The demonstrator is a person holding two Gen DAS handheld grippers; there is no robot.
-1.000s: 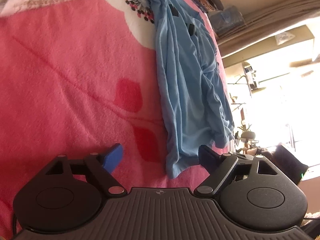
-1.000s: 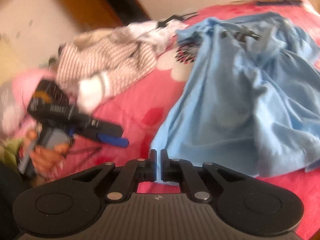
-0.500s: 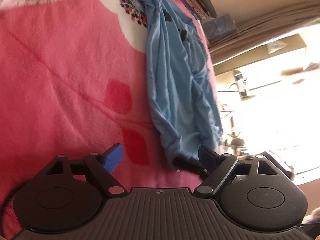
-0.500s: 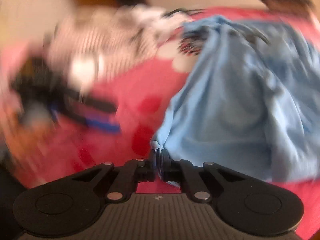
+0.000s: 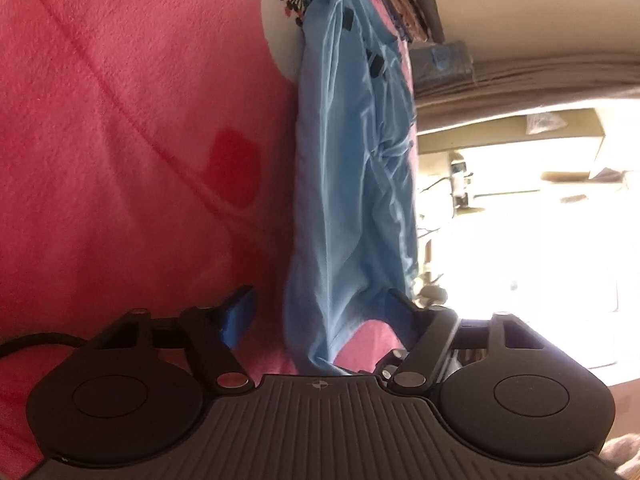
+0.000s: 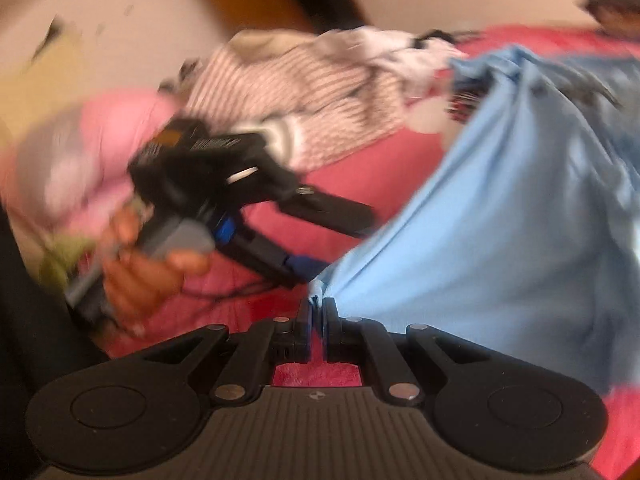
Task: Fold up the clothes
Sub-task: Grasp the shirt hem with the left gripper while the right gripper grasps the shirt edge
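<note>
A light blue garment (image 5: 352, 168) lies bunched on a pink blanket (image 5: 120, 120). In the left wrist view its near end hangs between my open left gripper's (image 5: 320, 312) two fingers. In the right wrist view my right gripper (image 6: 318, 308) is shut on a corner of the blue garment (image 6: 500, 216), which is pulled up and taut. The left gripper (image 6: 304, 236) also shows in the right wrist view, held by a hand, with its fingers at the garment's left edge.
A pile of striped and white clothes (image 6: 304, 84) lies at the back of the bed. A pink bundle (image 6: 80, 148) sits at the left. A bright window (image 5: 540, 220) and clutter lie beyond the bed's right edge.
The left gripper has moved in so that the garment's end now lies between its open fingers. The right gripper has lifted the pinched corner and pulled the cloth taut.
</note>
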